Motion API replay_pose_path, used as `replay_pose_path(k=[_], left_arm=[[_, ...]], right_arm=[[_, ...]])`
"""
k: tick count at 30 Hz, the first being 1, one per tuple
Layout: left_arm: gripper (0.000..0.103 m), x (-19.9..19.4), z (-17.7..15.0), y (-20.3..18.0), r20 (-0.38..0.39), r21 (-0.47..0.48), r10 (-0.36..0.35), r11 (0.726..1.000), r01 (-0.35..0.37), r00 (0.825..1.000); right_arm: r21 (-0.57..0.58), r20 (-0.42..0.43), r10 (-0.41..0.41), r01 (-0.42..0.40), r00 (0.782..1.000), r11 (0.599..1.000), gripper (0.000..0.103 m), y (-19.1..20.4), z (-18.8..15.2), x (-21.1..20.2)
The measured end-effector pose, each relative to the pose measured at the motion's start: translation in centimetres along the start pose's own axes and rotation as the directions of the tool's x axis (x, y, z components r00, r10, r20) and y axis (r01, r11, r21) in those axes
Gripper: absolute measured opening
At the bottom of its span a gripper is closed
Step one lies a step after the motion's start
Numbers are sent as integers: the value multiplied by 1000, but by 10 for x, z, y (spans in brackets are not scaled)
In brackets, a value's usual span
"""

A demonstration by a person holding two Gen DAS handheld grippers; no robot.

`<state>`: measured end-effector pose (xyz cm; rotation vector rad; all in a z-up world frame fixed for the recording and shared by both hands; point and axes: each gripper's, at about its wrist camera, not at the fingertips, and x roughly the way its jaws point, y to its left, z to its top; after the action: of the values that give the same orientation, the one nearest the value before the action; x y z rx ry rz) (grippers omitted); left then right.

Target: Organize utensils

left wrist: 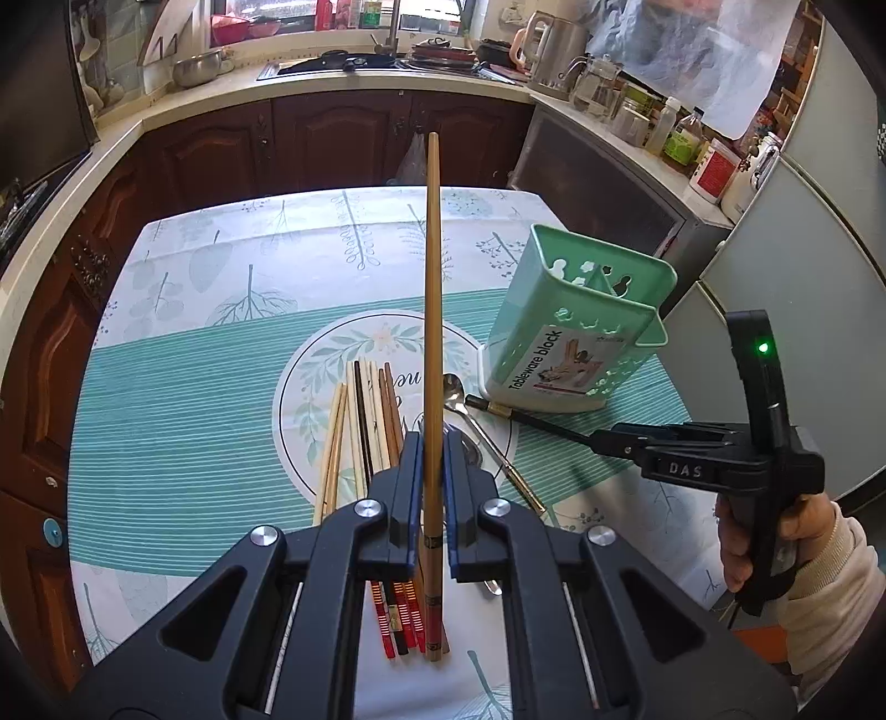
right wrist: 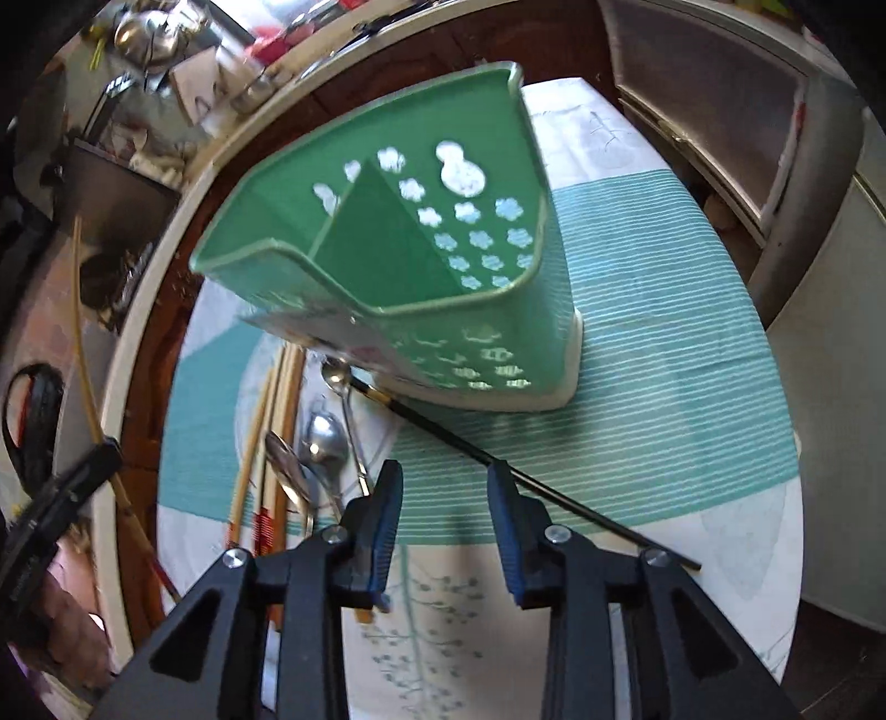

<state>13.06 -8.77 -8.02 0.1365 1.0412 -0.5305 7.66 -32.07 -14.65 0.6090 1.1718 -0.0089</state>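
My left gripper (left wrist: 433, 443) is shut on a long light wooden chopstick (left wrist: 433, 288) that points up and away over the table. Below it, several chopsticks (left wrist: 365, 421) lie in a pile beside metal spoons (right wrist: 324, 437). The mint green utensil holder (left wrist: 576, 321) (right wrist: 387, 243) stands tilted at the right, and its divided inside looks empty. A black chopstick (right wrist: 443, 437) lies slanted in front of the holder. My right gripper (right wrist: 443, 471) hangs open just over it with nothing between the pads, the chopstick passing under the right finger (right wrist: 506, 498). From the left wrist view, the right gripper (left wrist: 603, 440) sits at that chopstick's near end.
The table wears a teal and white leaf-print cloth (left wrist: 194, 399). Dark wooden cabinets (left wrist: 332, 144) and a counter with a sink (left wrist: 343, 63) and a kettle (left wrist: 554, 50) run behind it. A pale fridge (left wrist: 803, 232) stands at the right. A hand and cream sleeve (left wrist: 819, 581) hold the right gripper.
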Motion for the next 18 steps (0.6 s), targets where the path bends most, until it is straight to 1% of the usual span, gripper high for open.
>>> replay_pose_path(k=[2,6,12,16,18], left_arm=[[5,1,0,1,-2,-3,2,1000,-2,1000],[4,3,1,4,-3,-10,6,1000,-6,1000],[4,4,2,8,-10,-20,13,1000,-14,1000],[5,6,2,10,-15,-28,15,999,-15,1000],[5,7,1,11,-19,-27,15,1000,-16,1000]], right_arm=[[-46,-19,-25,24,1000,999,32,0,0,9],[-123,-16,-69,67,997,990,32,4,0,21],[-217,9,-90,90,996,972,32,17,2,31],[-301,14,-132,130,991,945,32,31,1,40],[-315,11,-146,142,989,938,32,33,1,44]])
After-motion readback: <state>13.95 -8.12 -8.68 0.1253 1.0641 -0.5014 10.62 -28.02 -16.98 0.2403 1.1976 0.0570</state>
